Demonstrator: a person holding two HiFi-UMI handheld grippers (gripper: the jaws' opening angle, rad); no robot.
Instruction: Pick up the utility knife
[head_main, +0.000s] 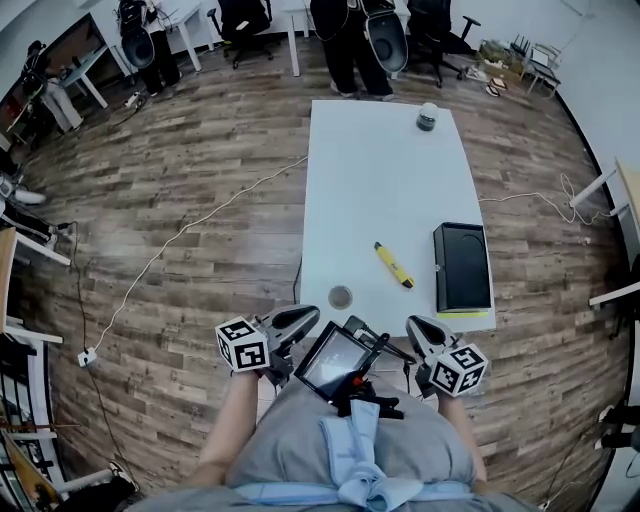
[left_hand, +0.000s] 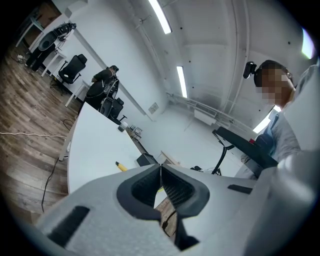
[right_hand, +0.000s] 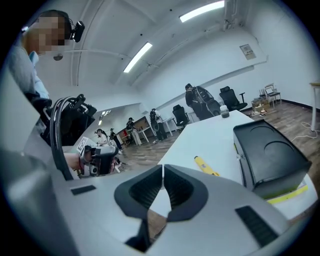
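The yellow knife (head_main: 393, 265) lies slantwise on the white counter (head_main: 370, 180), towards its near end, just left of a black box (head_main: 462, 267) and apart from it. Neither gripper touches the knife. The left gripper (head_main: 303, 317) is held just off the counter's near edge, at the left. In its own view its jaws are clenched, tips meeting, with nothing between them. The right gripper (head_main: 419, 327) is held at the right of that same edge, below the box. Its jaws are also pressed together and empty, and its own view looks along them at the knife and the box beyond. Between the two grippers, a dark screen device (head_main: 335, 360) sits on a mount at the person's front. A small round thing (head_main: 340, 297) rests on the counter near the near edge, left of the knife; what it is cannot be told. At the far end stands a small container (head_main: 428, 117). A pale cable (head_main: 190, 230) trails over the wooden floor (head_main: 200, 150) at the left, and a person (head_main: 348, 40) in dark clothes stands beyond the counter's far end.
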